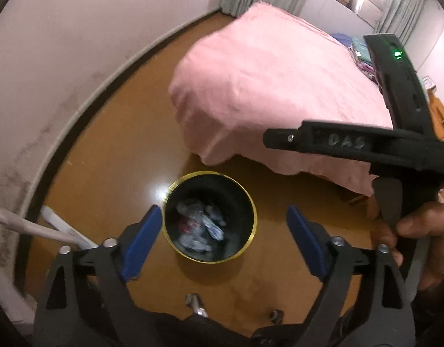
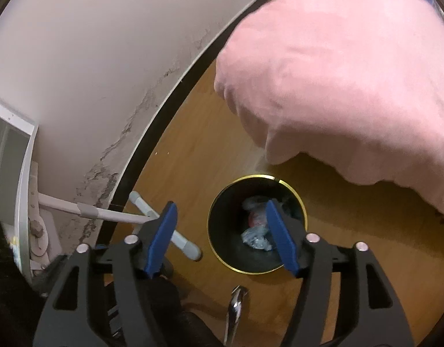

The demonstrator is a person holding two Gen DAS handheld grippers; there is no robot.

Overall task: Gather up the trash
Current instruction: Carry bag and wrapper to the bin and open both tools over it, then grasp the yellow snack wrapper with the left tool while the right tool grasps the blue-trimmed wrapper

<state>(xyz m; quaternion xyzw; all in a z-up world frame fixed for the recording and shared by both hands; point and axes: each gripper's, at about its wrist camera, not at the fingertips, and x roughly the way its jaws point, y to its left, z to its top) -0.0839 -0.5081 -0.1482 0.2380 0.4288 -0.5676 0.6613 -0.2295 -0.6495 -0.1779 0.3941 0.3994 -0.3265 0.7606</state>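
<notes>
A black trash bin with a gold rim (image 1: pixel 252 202) stands on the wooden floor near the bed corner; it also shows in the right wrist view (image 2: pixel 300 202). Crumpled bluish plastic trash (image 1: pixel 201 225) lies inside it, also seen from the right wrist (image 2: pixel 255 237). My left gripper (image 1: pixel 223 217) hovers open and empty above the bin. My right gripper (image 2: pixel 220 211) is open and empty above the bin's left rim. The right gripper's black body (image 1: pixel 395 144) and the hand holding it show at the right of the left wrist view.
A bed with a pink cover (image 1: pixel 265 86) fills the far right, overhanging near the bin (image 2: pixel 352 72). A white mop-like tool (image 2: pixel 152 217) lies on the floor by the stained wall (image 2: pixel 91 86). A white shelf unit (image 2: pixel 16 159) stands at the left.
</notes>
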